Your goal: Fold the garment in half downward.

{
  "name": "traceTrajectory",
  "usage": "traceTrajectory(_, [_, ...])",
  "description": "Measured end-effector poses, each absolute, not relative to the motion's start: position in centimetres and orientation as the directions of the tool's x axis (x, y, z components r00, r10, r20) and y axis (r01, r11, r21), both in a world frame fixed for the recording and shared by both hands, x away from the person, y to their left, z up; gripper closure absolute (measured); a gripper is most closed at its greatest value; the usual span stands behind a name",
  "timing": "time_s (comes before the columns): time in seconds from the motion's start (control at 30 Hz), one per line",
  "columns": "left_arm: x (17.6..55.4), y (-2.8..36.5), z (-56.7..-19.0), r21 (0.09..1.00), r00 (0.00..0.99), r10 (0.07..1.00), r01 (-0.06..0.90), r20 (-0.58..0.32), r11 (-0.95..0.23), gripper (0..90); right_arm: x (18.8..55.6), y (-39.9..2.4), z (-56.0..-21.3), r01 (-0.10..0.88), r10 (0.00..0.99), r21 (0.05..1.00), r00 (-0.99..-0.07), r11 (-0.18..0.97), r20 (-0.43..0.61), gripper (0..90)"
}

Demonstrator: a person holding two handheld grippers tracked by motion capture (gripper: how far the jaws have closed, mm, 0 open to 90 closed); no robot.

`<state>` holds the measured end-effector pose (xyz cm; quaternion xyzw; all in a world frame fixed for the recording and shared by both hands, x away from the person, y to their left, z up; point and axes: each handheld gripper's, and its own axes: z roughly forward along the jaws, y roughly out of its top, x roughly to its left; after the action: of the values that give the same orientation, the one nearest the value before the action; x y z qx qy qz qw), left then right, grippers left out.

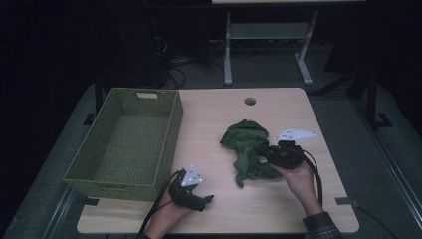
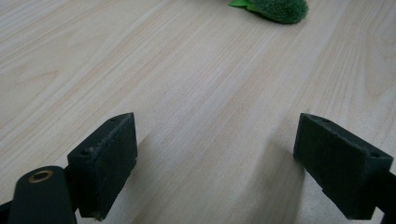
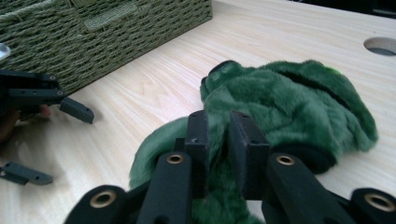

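At the left of the high view, the woven green basket (image 1: 130,142) is sitting empty on the table (image 1: 278,209), its near wall reaching toward the lower left of the frame. Just right of the basket's near corner, low in the frame, the left gripper (image 1: 205,199) is resting by the table's front edge with its jaws spread wide; in the left gripper view they are framing bare wood, with a tip of the green fleece cloth (image 2: 276,9) peeking in at the top edge.

Moving right, the cloth (image 1: 246,149) is lying crumpled at centre-right of the high view, well apart from the basket. The right gripper (image 1: 259,148) is coming in from its lower right, and in the right gripper view its jaws are pinching a fold of the fleece (image 3: 280,102) between the pads, nearly pressed together.

As I read it, the pick-up step is underway: the cloth is being gripped but is not yet lifted clear. The next move likely calls for raising it so no tail drags, carrying it leftward over the basket's rim, then releasing it inside, while the left gripper is waiting free to help.
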<state>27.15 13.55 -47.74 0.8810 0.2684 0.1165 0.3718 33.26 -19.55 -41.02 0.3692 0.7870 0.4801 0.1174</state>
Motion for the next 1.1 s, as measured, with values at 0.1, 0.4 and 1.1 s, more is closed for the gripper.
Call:
traceTrajectory(0.1, [27.2, 13.6, -47.7, 0.717, 0.829, 0.559, 0.387, 0.005, -0.58, 12.8, 34.2, -18.6, -41.7, 0.468, 0.676, 0.837, -0.717, 0.283, 0.172, 79.2])
traceTrajectory(0.4, [27.1, 13.5, -47.7, 0.717, 0.828, 0.56, 0.39, 0.0, -0.578, 12.8, 33.7, -17.5, -44.9, 0.552, 0.674, 0.725, -0.72, 0.411, 0.165, 79.1])
traceTrajectory(1.1, [27.2, 13.5, -47.7, 0.717, 0.829, 0.56, 0.388, 0.003, -0.579, 12.7, 32.3, -20.1, -43.6, 0.526, 0.705, 0.756, -0.698, 0.39, 0.121, 72.3])
